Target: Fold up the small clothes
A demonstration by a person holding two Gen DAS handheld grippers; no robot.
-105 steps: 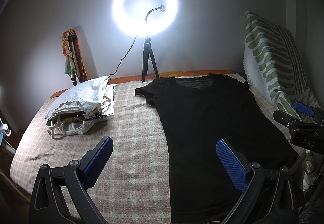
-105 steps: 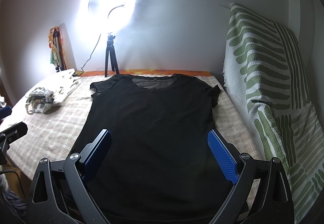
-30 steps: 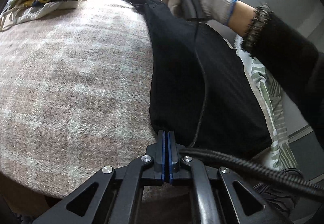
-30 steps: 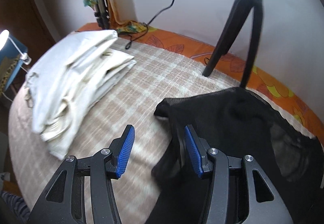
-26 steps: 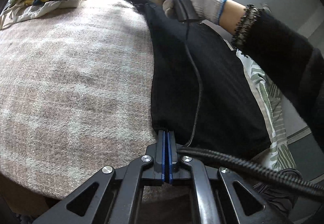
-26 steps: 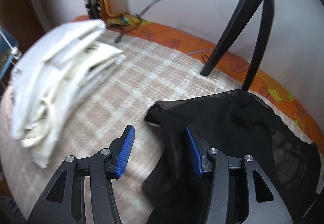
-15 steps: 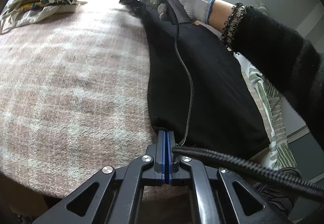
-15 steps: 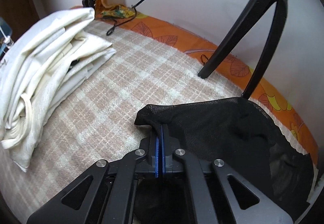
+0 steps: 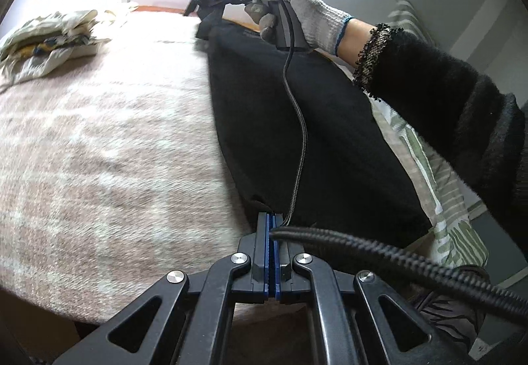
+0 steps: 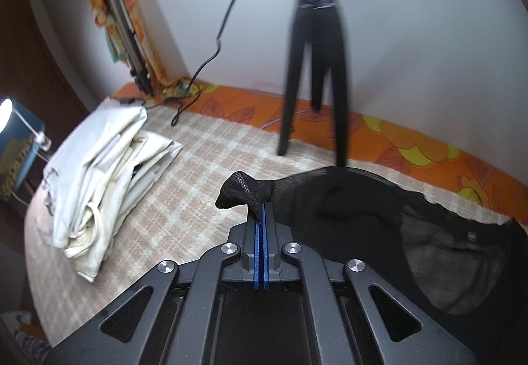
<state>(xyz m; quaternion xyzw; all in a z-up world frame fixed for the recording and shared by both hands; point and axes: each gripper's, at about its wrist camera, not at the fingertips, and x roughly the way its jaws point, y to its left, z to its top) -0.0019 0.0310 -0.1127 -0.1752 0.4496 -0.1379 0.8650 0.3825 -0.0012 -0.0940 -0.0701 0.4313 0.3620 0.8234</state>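
Observation:
A black T-shirt (image 9: 297,120) lies lengthwise on the checked bed cover (image 9: 109,147). My left gripper (image 9: 270,218) is shut on its near hem corner, which is lifted a little off the cover. In the right wrist view my right gripper (image 10: 260,210) is shut on the shirt's left sleeve (image 10: 244,190), raised off the cover, with the rest of the black T-shirt (image 10: 379,219) trailing to the right. The left wrist view shows a gloved hand (image 9: 297,18) holding that right gripper (image 9: 214,12) at the far end of the shirt.
A pile of folded pale clothes (image 10: 105,167) lies at the bed's left side. A black tripod (image 10: 316,51) stands at the far edge by the wall. A green-striped pillow (image 9: 439,173) lies along the right side. A braided cable (image 9: 379,252) crosses my left gripper.
My right gripper has shut on the sleeve and lifted it off the cover. My left gripper has risen slightly, still shut on the hem corner.

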